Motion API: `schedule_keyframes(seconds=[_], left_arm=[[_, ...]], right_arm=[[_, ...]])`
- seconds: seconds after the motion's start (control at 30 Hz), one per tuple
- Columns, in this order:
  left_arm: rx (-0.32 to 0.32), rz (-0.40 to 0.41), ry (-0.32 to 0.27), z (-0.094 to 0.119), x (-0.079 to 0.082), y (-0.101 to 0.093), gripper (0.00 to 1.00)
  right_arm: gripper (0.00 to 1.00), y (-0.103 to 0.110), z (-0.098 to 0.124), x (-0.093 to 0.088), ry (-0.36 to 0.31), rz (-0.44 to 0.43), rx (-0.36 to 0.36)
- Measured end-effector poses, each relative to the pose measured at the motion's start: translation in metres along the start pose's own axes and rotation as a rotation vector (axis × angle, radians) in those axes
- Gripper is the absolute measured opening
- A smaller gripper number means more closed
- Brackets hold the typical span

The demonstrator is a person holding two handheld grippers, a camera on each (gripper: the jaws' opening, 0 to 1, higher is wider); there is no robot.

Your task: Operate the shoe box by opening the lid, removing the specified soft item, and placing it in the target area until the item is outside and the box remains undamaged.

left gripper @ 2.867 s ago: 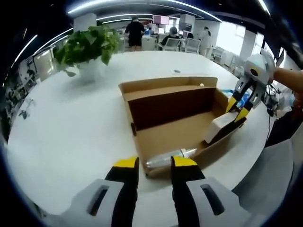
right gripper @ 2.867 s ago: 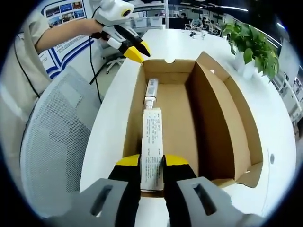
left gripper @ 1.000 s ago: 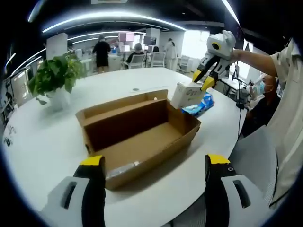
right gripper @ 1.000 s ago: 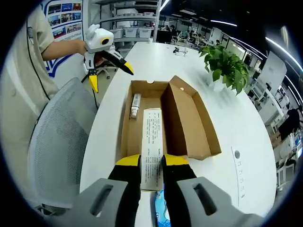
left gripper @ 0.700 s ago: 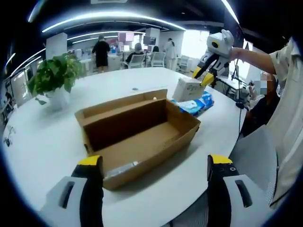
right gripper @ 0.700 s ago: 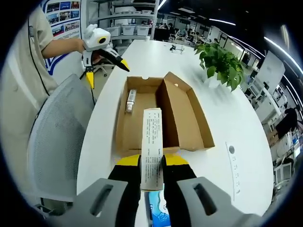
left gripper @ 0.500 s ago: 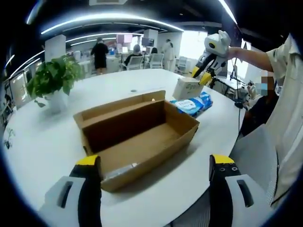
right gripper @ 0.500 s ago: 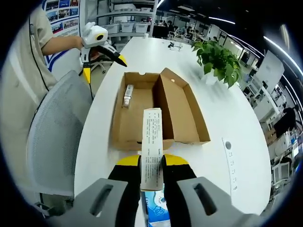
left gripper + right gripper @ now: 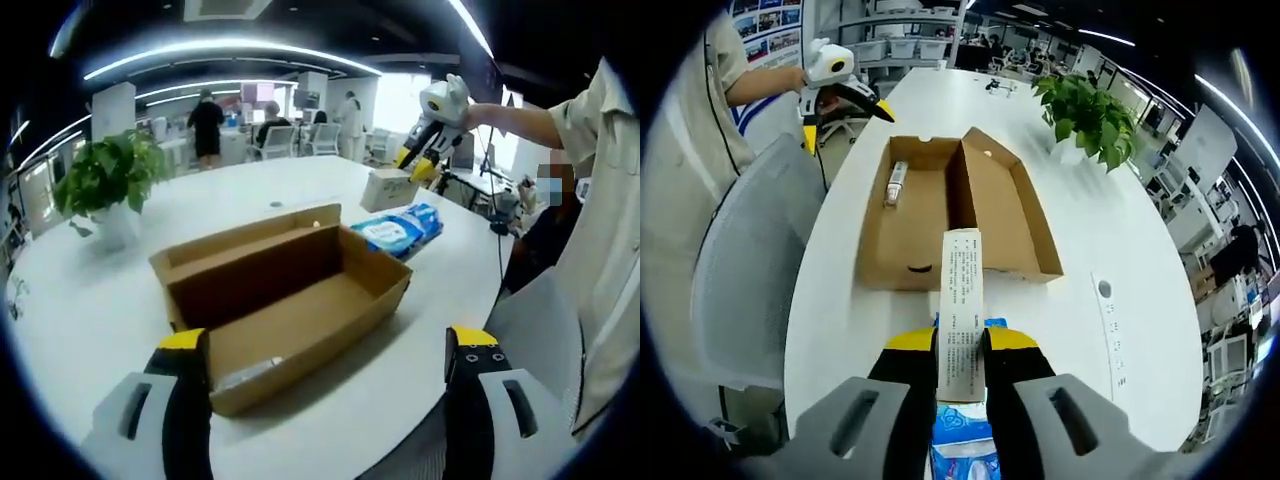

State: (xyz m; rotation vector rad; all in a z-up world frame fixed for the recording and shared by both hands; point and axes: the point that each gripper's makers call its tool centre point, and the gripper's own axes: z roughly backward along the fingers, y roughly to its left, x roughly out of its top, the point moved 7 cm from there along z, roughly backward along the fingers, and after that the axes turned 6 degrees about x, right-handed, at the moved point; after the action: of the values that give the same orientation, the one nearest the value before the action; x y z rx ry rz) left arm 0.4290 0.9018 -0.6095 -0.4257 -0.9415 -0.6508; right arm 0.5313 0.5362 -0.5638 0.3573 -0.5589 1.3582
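In the left gripper view, the left tongs [image 9: 330, 345] are spread wide and hold nothing. The open shoe box [image 9: 283, 293] sits on the white worktop [image 9: 90, 310] just ahead of them, between the two yellow tips. A small clear bottle [image 9: 246, 374] lies inside the box, at the end nearest the left tip. Far ahead and to the right, the right tongs [image 9: 419, 165] grip a white carton [image 9: 389, 189] up in the air. A blue soft pack [image 9: 397, 229] lies on the worktop just under the carton, beside the far end of the box. In the right gripper view, the right tongs [image 9: 961, 341] are closed tight on the white carton [image 9: 961, 310], which sticks out ahead of the tips. The blue soft pack [image 9: 962, 440] lies right below them. The box [image 9: 952, 209] is farther ahead, with the bottle [image 9: 896, 183] at its far end. The left tongs [image 9: 845, 112] are beyond the box, to the left.
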Motion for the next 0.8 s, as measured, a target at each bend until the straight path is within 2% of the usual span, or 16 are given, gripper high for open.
schedule_keyframes(seconds=[0.8], left_arm=[[0.011,0.015,-0.009,-0.005,0.001,-0.004,1.00]], right_arm=[[0.14,-0.036,0.022,-0.060,0.093,-0.020,-0.062]])
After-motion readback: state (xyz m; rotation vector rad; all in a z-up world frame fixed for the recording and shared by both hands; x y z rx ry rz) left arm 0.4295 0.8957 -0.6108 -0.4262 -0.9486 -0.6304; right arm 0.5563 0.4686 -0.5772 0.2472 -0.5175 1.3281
